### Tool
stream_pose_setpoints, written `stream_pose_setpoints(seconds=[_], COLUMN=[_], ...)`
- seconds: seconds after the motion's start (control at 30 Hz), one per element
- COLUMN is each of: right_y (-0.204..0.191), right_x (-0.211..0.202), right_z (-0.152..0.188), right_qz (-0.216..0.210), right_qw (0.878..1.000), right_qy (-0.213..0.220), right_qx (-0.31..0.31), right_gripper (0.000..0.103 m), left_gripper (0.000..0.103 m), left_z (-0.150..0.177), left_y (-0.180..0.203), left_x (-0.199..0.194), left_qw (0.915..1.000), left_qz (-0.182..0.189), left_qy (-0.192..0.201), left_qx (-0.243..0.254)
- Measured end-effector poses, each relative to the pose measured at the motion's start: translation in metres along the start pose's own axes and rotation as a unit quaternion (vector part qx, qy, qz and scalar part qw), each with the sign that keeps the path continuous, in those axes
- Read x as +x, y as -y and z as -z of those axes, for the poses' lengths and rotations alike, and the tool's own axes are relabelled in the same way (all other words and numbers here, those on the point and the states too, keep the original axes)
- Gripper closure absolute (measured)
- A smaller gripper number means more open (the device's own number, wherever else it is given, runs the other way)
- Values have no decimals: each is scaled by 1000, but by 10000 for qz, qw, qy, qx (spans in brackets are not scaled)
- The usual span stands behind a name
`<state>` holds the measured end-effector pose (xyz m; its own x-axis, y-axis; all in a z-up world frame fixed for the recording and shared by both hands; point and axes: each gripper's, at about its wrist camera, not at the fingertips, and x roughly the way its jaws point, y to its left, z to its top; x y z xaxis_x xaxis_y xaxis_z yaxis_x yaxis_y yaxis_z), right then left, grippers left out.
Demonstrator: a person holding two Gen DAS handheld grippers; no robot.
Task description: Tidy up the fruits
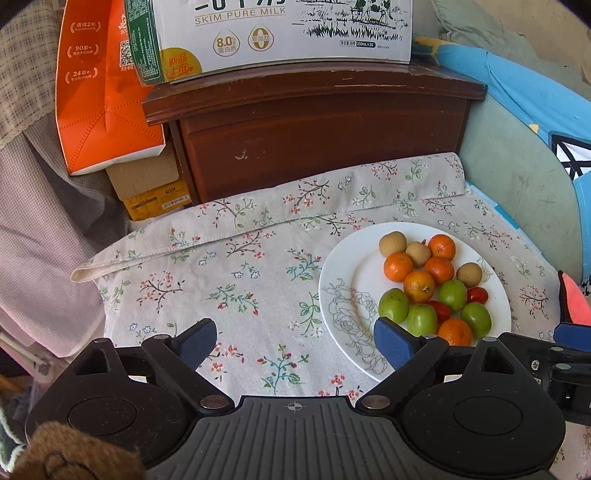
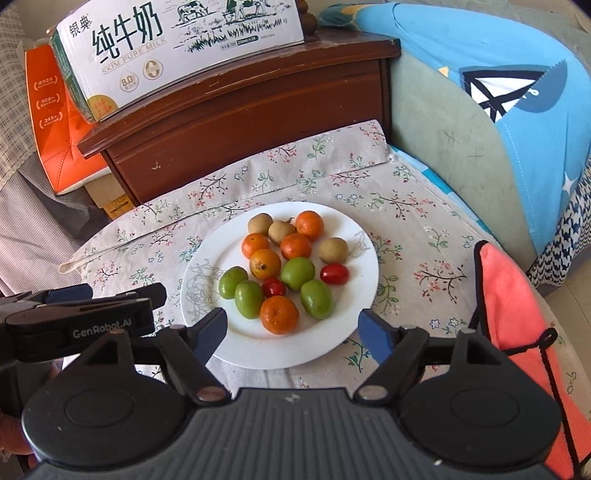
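Observation:
A white plate (image 1: 343,273) (image 2: 354,243) on a floral cloth holds mixed fruit: several small oranges (image 2: 279,314), several green fruits (image 2: 297,273), brown longans (image 2: 333,250) and two red cherry tomatoes (image 2: 334,274). My left gripper (image 1: 295,341) is open and empty, low over the cloth at the plate's left edge. My right gripper (image 2: 293,334) is open and empty, its fingers straddling the plate's near rim. The left gripper also shows in the right wrist view (image 2: 122,295), to the plate's left.
A brown wooden cabinet (image 1: 317,140) stands behind the cloth with a milk carton box (image 1: 273,33) on top. An orange box (image 1: 99,99) leans at the left. Blue bedding (image 2: 480,74) and a pink cloth (image 2: 517,295) lie at the right.

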<state>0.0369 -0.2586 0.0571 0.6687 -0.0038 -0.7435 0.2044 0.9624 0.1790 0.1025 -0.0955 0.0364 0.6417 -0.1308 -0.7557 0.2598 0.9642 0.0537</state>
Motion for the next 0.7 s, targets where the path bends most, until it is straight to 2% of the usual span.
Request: stream_pose_setpoints(seconds=[0.17, 0.3, 0.47, 0.7], right_y=[-6, -11, -8, -3], right_x=[-5, -3, -3, 0], right_z=[5, 7, 5, 4], right_qz=[148, 329, 539, 771], right_qw=[9998, 9987, 9982, 9968], right_qy=[-73, -108, -73, -107], right_qx=[-133, -366, -246, -169], right_gripper=[12, 12, 11, 10], left_gripper=[9, 8, 8, 8], left_z=[3, 4, 6, 6], left_y=[1, 3, 4, 7], left_x=[-1, 2, 3, 5], left_qw=[9997, 9989, 9985, 9980], left_qz=[-52, -62, -158, -106], left_qy=[-246, -455, -517, -614], left_qx=[-60, -8, 15, 50])
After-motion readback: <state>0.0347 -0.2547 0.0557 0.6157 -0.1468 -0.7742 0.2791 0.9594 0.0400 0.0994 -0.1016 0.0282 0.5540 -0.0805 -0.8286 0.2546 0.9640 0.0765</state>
